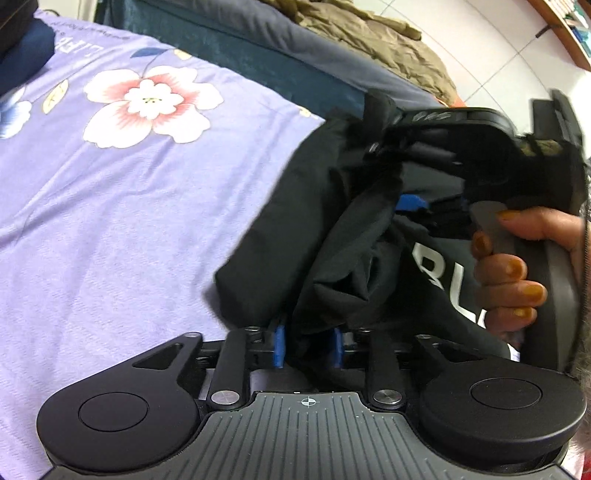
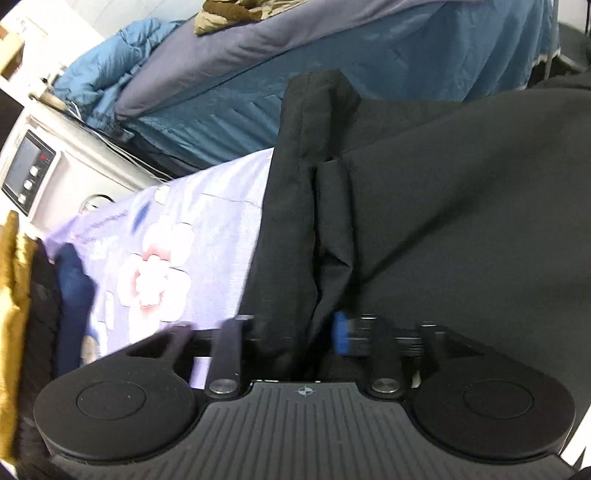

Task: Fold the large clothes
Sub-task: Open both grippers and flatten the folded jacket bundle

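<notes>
A large black garment with white lettering lies bunched on a lilac floral bedsheet. My left gripper sits at the garment's near edge. Its blue pads stand apart and a loose fold of the cloth lies between them. In the right wrist view the same black garment fills the right half. My right gripper has a hanging fold between its jaws. One blue pad shows clear of the cloth, and the other is hidden behind it. A hand grips the right tool at the edge of the left wrist view.
A blue quilt and a grey-blue blanket lie beyond the sheet, with an olive cloth heap farther back. A white appliance with a control panel stands at the left. Gold fabric and dark clothes lie beside the sheet.
</notes>
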Demonstrator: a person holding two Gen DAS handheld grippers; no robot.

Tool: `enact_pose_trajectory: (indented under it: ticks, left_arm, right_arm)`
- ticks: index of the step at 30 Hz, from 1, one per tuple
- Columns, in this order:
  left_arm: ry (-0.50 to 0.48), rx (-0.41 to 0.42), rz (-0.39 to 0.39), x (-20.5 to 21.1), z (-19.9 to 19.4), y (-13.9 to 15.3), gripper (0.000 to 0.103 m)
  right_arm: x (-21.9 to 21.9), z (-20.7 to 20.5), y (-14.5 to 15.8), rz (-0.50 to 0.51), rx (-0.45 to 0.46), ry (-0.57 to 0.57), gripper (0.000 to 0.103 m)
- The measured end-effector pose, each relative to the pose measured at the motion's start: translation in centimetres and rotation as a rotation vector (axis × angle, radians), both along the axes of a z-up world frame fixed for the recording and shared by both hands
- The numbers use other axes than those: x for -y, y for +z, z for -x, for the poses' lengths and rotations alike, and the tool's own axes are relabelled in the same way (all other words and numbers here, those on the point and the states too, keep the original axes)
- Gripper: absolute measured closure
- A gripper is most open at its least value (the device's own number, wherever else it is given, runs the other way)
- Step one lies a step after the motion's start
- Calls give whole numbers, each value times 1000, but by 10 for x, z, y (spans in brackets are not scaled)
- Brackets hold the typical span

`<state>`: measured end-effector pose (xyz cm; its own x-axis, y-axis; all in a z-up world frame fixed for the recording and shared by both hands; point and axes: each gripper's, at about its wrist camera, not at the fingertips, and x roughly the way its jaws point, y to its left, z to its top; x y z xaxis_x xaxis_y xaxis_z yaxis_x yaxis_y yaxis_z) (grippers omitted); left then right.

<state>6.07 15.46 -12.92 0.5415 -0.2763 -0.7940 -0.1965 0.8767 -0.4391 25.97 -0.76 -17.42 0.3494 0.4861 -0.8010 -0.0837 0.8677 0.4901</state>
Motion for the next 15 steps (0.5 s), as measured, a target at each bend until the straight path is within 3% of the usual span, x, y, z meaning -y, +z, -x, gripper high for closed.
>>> enact_pose_trajectory:
  ticks: [1,2,3,6,9,12,15]
  left_arm:
    - [17,-5,1,-4,-2,1,3]
    - [43,-12,-6,-9,0,2,0]
    - [74,-16,-22,-14,3,3,0]
    - [130,-23,-5,-33,9,5,0]
    - [184,-44,-64,-43,14,14,0]
    - [187,37,-126,-42,19,36,0]
    - [108,143,-171,-19,20,59,0]
  right_arm:
    - [-3,0,0,-22,-1,6,36]
    - [-2,0,3,-43,0,14,25]
    - [-1,2,6,-66,2,19,23]
    - [14,13,24,-135,31,15,22]
    - [40,28,41,-159,72,-4,17]
    - [67,47,55,-87,128,-8,17]
    - [89,77,64,40,202,28,17]
